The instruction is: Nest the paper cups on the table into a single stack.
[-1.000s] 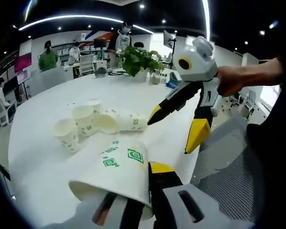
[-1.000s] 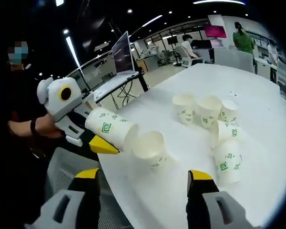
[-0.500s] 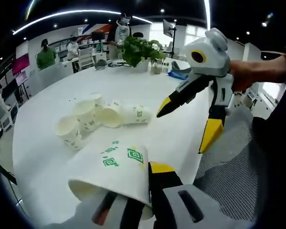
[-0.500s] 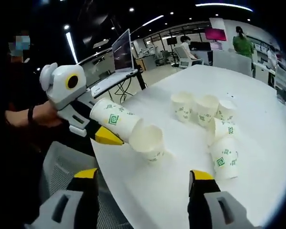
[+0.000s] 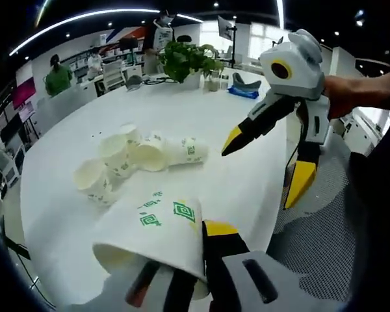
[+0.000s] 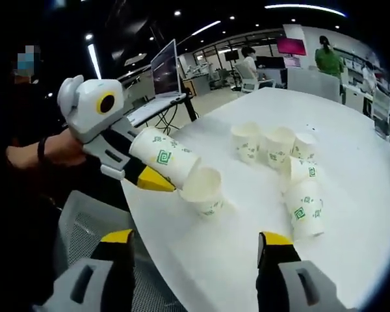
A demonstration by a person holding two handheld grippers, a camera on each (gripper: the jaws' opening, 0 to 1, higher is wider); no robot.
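Observation:
My left gripper (image 5: 172, 260) is shut on a white paper cup with a green logo (image 5: 157, 234), held on its side near the table's edge. In the right gripper view this held cup (image 6: 162, 158) points its mouth at an upright cup (image 6: 203, 190), close to that cup's rim, with the left gripper (image 6: 156, 172) around it. Several more cups (image 6: 277, 146) stand in a cluster farther in, and one cup (image 6: 305, 209) lies tipped beside them. The same cluster (image 5: 117, 159) shows in the left gripper view. My right gripper (image 6: 195, 242) hangs open over the table's edge, also visible as the right gripper (image 5: 265, 164).
The white table (image 6: 351, 247) is round-edged and wide. A mesh chair (image 5: 312, 247) stands by its near edge. A potted plant (image 5: 185, 62) and small items sit at the far side. A laptop (image 6: 166, 75) rests on another desk; people stand in the background.
The left gripper has carried the held cup closer to the upright cup, so its mouth now nearly meets that cup's rim. The right gripper stays open and has drifted slightly.

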